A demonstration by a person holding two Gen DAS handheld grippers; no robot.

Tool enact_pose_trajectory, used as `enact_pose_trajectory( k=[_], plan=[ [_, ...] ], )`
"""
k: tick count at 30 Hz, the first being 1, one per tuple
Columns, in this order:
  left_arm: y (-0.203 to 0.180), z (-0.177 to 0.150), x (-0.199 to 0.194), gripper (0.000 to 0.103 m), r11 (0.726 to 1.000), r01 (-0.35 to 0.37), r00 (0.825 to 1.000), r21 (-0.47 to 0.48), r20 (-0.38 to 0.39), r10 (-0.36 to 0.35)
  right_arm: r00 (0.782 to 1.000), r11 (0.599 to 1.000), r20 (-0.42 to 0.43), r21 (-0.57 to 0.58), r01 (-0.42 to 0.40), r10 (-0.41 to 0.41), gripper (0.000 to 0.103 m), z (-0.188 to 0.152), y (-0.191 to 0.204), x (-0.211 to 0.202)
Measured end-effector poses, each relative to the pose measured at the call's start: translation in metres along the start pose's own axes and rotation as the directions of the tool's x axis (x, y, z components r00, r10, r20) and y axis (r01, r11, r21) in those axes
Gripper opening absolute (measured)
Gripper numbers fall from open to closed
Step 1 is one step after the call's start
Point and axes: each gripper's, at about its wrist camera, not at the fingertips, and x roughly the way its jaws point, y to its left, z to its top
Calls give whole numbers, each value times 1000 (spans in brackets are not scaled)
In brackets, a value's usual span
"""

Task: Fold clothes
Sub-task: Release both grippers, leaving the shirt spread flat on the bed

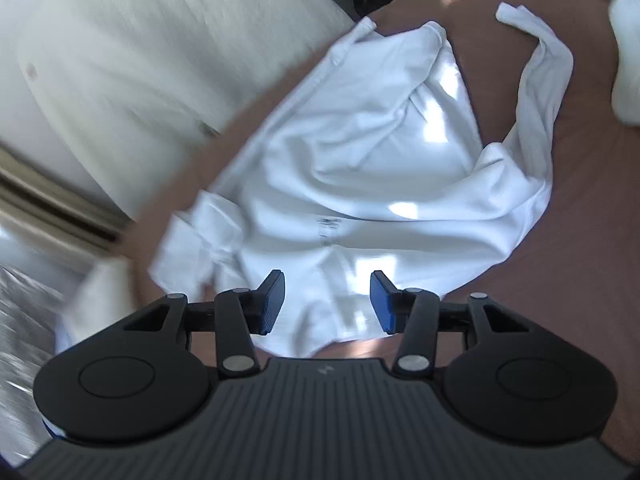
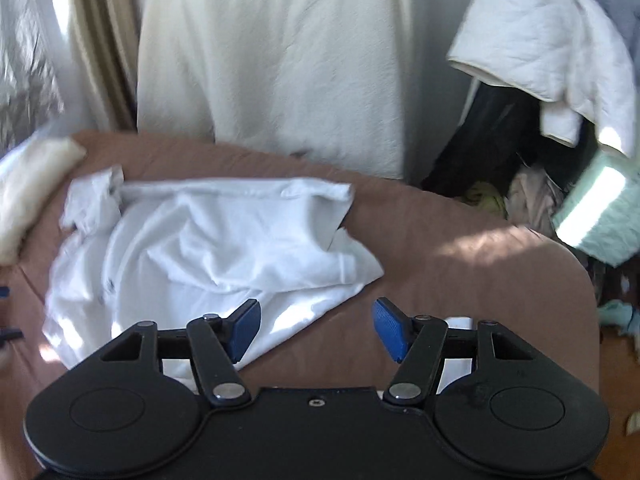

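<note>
A white garment [image 1: 384, 168] of soft matt cloth is lying rumpled, its creases catching patches of sun, on a brown sheet [image 1: 580, 260] that is looking like smooth matt fabric. The left gripper [image 1: 327, 304] is showing matt black plastic arms, dull metal rivets and ribbed blue pads [image 1: 382, 300]; the right gripper [image 2: 316, 330] is looking the same. Cream cloth [image 2: 272, 60] is hanging behind, finely wrinkled, and a quilted white blanket [image 2: 548, 32] is looking puffy

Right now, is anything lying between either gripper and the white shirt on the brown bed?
Nothing visible. The left gripper and right gripper are both open and empty above the white shirt, with only the bare brown sheet around it.
</note>
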Motion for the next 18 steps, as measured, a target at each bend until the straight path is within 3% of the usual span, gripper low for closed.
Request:
enact_pose_trajectory(
  k=[2, 4, 6, 8, 9, 11, 15, 17, 18],
  plan=[
    [7, -2, -26, 48, 1000, -6, 998, 23, 57, 4, 1000, 998, -8, 64, -10, 11, 68, 6, -10, -23],
    [17, -4, -52, 61, 1000, -2, 992, 3, 124, 2, 999, 994, 21, 106, -30, 28, 68, 9, -17, -44],
    [29, -9, -63, 64, 997, 20, 990, -75, 139, -9, 998, 987, 7, 143, -68, 68, 68, 11, -20, -53],
    [36, -19, -67, 64, 982, -4, 994, -186, 104, 24, 990, 973, -46, 196, -118, 130, 68, 10, -18, -55],
    [40, -25, -68, 64, 971, -12, 996, -240, 86, 34, 992, 967, -68, 239, -85, 104, 68, 8, -13, -58],
    [43, -37, -62, 64, 943, 43, 998, -331, 55, -26, 994, 965, -96, 261, -17, 43, 68, 4, 6, -69],
    [45, -57, -37, 65, 870, 181, 982, -459, 133, -134, 992, 982, -119, 187, -5, 28, 68, -8, 49, -106],
    [48, -70, -16, 72, 831, 198, 974, -520, 201, -107, 988, 992, -154, 123, 41, -22, 71, -8, 63, -119],
    [48, -77, -3, 72, 816, 169, 975, -552, 214, -58, 984, 994, -166, 87, 72, -57, 74, -7, 69, -124]
  ],
)
